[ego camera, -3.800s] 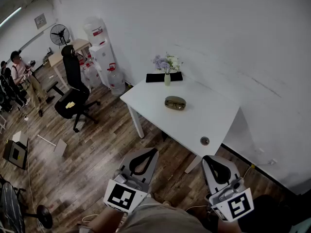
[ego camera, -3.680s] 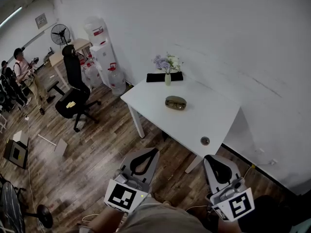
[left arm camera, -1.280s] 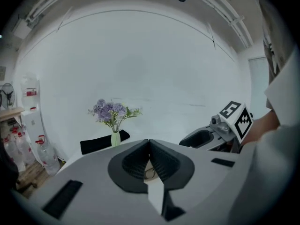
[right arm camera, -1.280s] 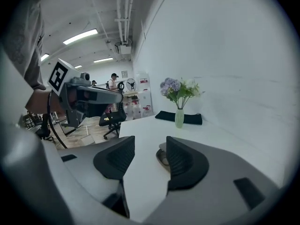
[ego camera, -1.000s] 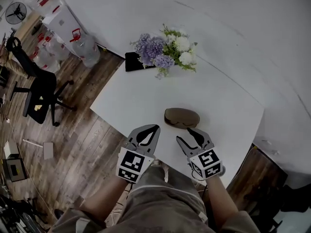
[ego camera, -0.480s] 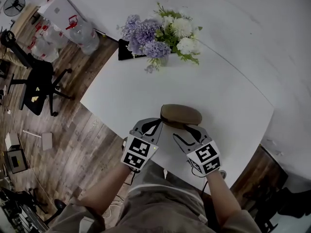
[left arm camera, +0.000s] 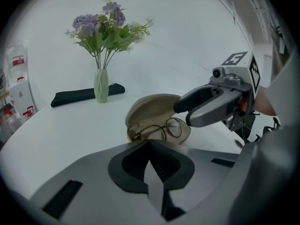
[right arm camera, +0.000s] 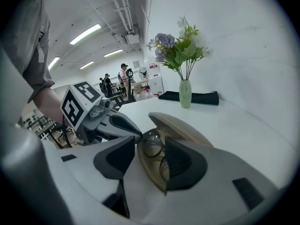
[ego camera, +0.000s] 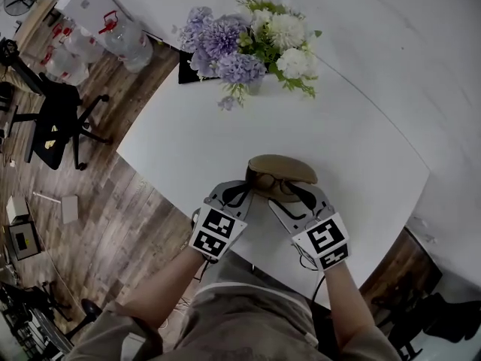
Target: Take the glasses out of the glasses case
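A tan glasses case (ego camera: 282, 166) lies open on the white table (ego camera: 188, 141), lid raised on its far side. Thin-rimmed glasses (ego camera: 269, 182) lie folded in its lower shell. In the left gripper view the case (left arm camera: 151, 106) and glasses (left arm camera: 162, 129) sit just past my left gripper (left arm camera: 150, 142), whose jaws are shut with their tip at the case's left end (ego camera: 244, 192). My right gripper (right arm camera: 146, 156) is open, its jaws straddling the case's right end (right arm camera: 180, 124) with a lens (right arm camera: 152, 144) between them. In the head view the right gripper (ego camera: 301, 194) is at the case's near right.
A vase of purple and white flowers (ego camera: 252, 43) stands at the table's far side beside a folded black cloth (left arm camera: 77, 95). The table's near edge runs under my forearms. An office chair (ego camera: 56, 126) and water bottles (ego camera: 113, 36) stand on the wooden floor to the left.
Over the frames I walked up to the table and both grippers reached the case. Half a second ago the case was closed; now its lid is up and the glasses show.
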